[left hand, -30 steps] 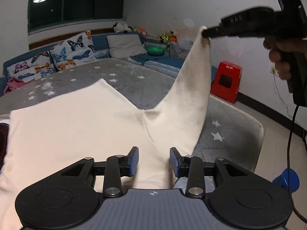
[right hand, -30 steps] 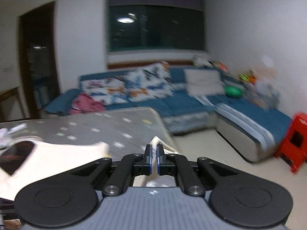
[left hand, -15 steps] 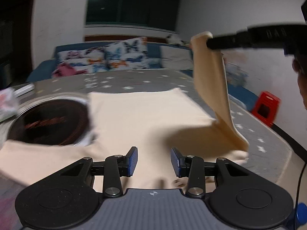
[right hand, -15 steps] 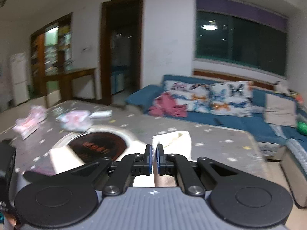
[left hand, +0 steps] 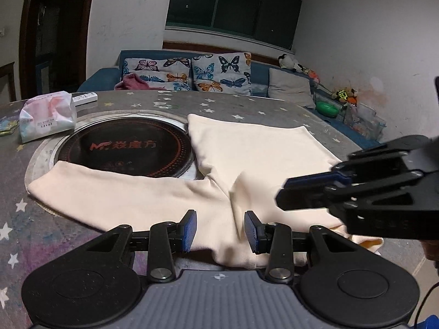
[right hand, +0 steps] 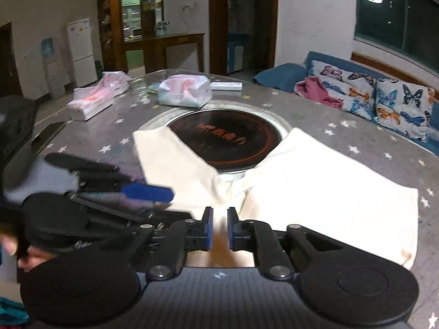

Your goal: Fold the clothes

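Observation:
A cream garment (left hand: 247, 159) lies flat on the grey star-patterned table (left hand: 225, 104), one sleeve stretched left over the rim of the round black cooktop (left hand: 123, 148). It also shows in the right wrist view (right hand: 315, 189). My left gripper (left hand: 221, 230) is open and empty, low over the garment's near edge. My right gripper (right hand: 217, 229) has a small gap between its jaws with nothing in it, just above the cloth. It shows at the right of the left wrist view (left hand: 310, 192). The left gripper (right hand: 153, 194) appears blurred in the right wrist view.
Tissue packs (right hand: 186, 89) and a remote (right hand: 226, 85) lie on the far side of the table. A second pack (right hand: 96, 101) lies further left. A blue sofa with butterfly cushions (left hand: 192, 74) stands behind. The table's edge is close on the right.
The right gripper carried the raised sleeve across and down onto the garment, then opened and let it go. The cloth now lies flat. The left gripper stayed open.

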